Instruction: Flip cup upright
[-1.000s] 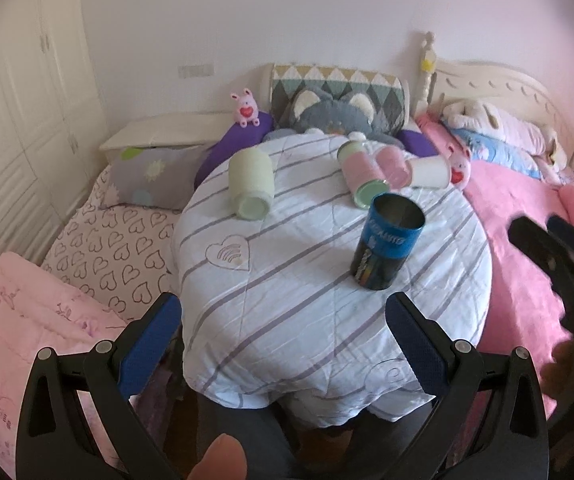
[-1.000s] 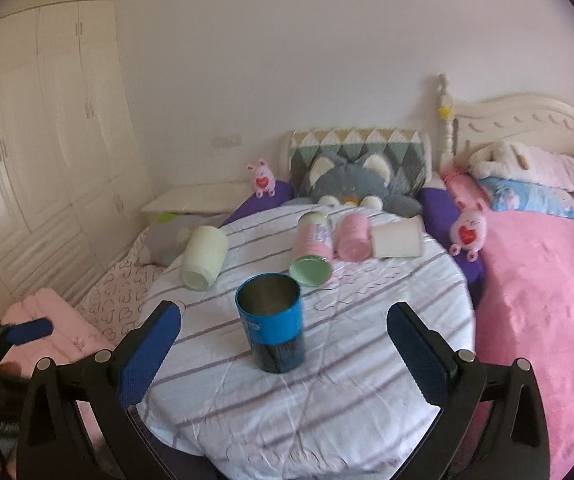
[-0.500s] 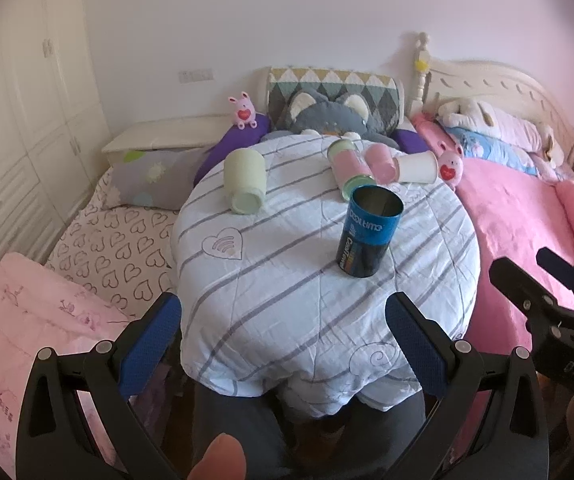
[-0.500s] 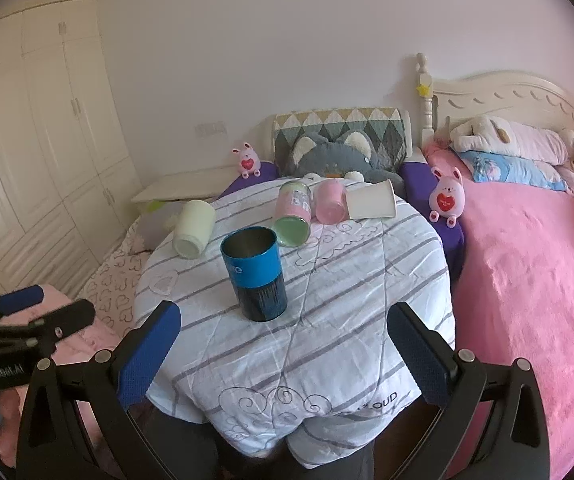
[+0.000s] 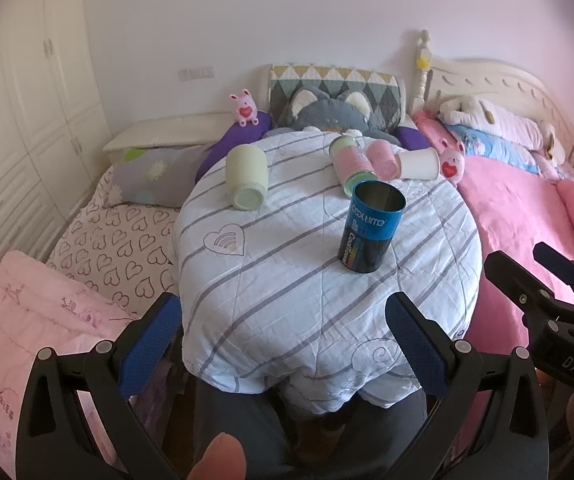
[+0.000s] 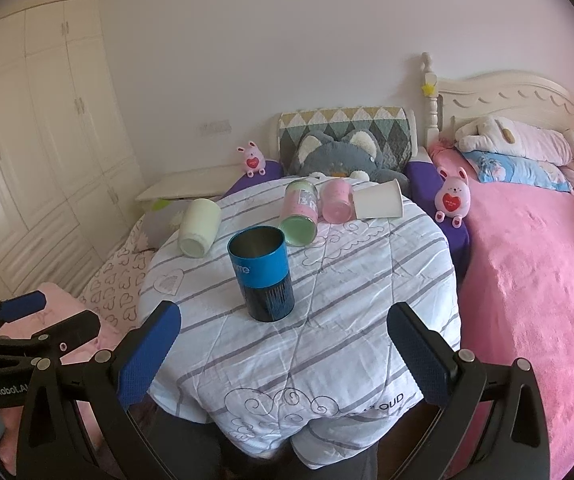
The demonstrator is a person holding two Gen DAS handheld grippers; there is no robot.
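Blue can [image 6: 262, 274] stands upright ahead of my right claw [image 6: 283, 354], bare striped cloth [image 6: 347, 304] between us. Beyond it, lying cups crowd the far edge: green [image 6: 199, 227], pink-green [image 6: 301, 214], pink [image 6: 337, 201], white [image 6: 379, 201]. Cloth right of can unobstructed.

Soft even daylight, sharp focus, fisheye bending, dark vignetted corners

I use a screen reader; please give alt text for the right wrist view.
A blue cylindrical tin cup stands upright on a round striped-cloth table; four cups lie tipped behind it. The open right gripper hovers short of it.
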